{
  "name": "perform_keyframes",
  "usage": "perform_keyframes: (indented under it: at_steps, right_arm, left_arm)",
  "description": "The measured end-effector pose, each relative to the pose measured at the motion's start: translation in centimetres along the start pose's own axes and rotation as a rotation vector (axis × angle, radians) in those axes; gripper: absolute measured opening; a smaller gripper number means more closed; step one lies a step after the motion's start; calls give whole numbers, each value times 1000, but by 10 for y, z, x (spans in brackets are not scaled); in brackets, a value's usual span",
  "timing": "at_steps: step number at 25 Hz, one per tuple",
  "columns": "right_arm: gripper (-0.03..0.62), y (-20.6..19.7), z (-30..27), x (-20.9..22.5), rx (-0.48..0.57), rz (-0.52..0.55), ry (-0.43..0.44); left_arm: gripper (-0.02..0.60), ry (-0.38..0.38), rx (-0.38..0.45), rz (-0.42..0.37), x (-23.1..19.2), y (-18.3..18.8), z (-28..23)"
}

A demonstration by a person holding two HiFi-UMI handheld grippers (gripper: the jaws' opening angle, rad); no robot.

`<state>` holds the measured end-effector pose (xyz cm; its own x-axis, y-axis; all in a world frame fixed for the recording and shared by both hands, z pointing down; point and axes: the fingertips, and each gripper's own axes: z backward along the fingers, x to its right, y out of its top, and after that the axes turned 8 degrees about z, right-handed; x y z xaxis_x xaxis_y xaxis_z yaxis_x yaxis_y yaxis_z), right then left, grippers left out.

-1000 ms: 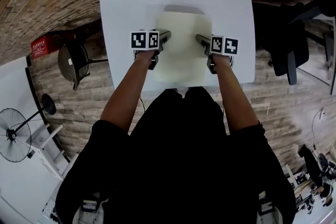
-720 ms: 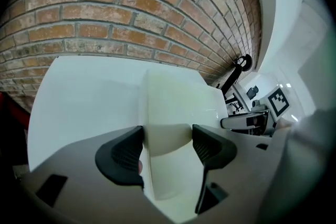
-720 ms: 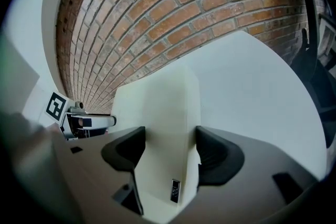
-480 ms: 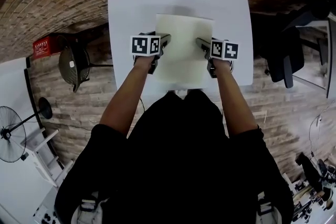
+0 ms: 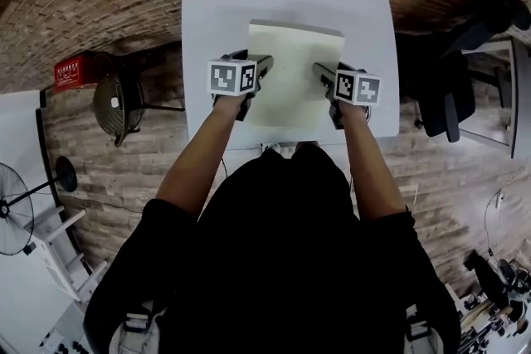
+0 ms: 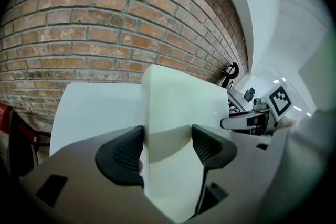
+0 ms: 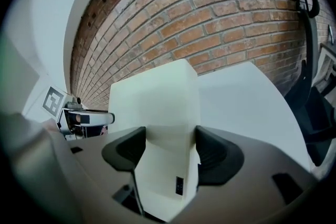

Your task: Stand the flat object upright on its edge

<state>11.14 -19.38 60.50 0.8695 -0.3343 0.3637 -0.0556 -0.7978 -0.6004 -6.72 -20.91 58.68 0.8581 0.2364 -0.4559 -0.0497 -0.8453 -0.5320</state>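
The flat object (image 5: 294, 75) is a thick, pale cream slab held over the white table (image 5: 216, 21). My left gripper (image 5: 264, 62) is shut on its left edge and my right gripper (image 5: 319, 70) is shut on its right edge. In the left gripper view the slab (image 6: 178, 97) fills the gap between the dark pads of the left gripper (image 6: 167, 144), and the right gripper (image 6: 247, 122) shows beyond it. In the right gripper view the slab (image 7: 155, 97) sits the same way in the right gripper (image 7: 170, 152). The slab is tilted with its far edge raised. I cannot tell whether its near edge touches the table.
A red box (image 5: 75, 70) and a round stool (image 5: 116, 99) stand left of the table. A dark office chair (image 5: 452, 87) stands at its right. A floor fan (image 5: 12, 211) is at the far left. Brick lies behind and around the table.
Both grippers have risen together with the slab between them. The slab now looks larger and nearer in the head view, and its far edge stands higher off the table.
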Motion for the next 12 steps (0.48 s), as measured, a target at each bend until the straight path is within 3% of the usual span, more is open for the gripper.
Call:
perform_keyframes:
  at_steps: [12]
  right_arm:
    - [302, 37, 38, -29, 179, 199, -82]
  left_arm:
    - [305, -45, 153, -66, 15, 21, 39]
